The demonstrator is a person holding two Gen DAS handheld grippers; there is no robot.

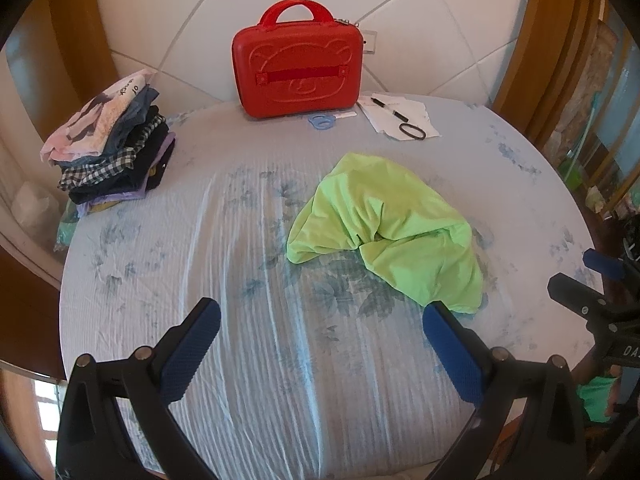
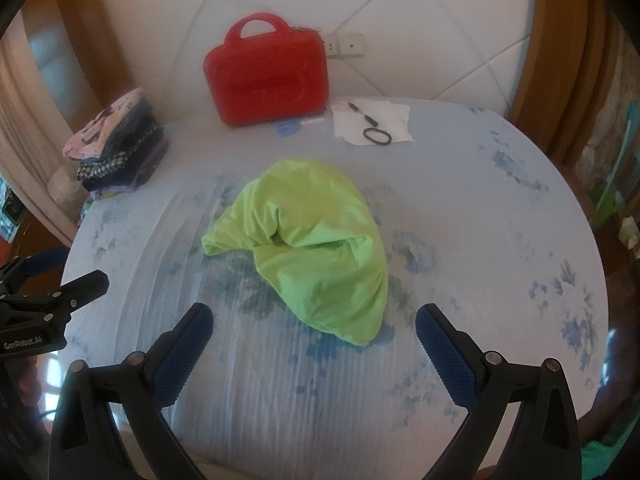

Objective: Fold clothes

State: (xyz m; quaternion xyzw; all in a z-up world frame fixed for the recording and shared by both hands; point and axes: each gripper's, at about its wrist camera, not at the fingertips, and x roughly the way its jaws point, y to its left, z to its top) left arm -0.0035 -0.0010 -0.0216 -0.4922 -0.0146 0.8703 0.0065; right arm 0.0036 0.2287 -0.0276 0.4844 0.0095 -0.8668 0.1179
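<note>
A: Green garment is a soft crumpled heap on the ribbed floral sheet, just ahead of the right gripper, whose textured blue pads sit wide apart with nothing between them.

B: Left gripper is spread too, garment ahead-right. Folded stack far left, hard red case beyond; its embossing is blurry.

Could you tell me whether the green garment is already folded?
No, the green garment lies crumpled in a loose heap on the bedsheet.
</note>
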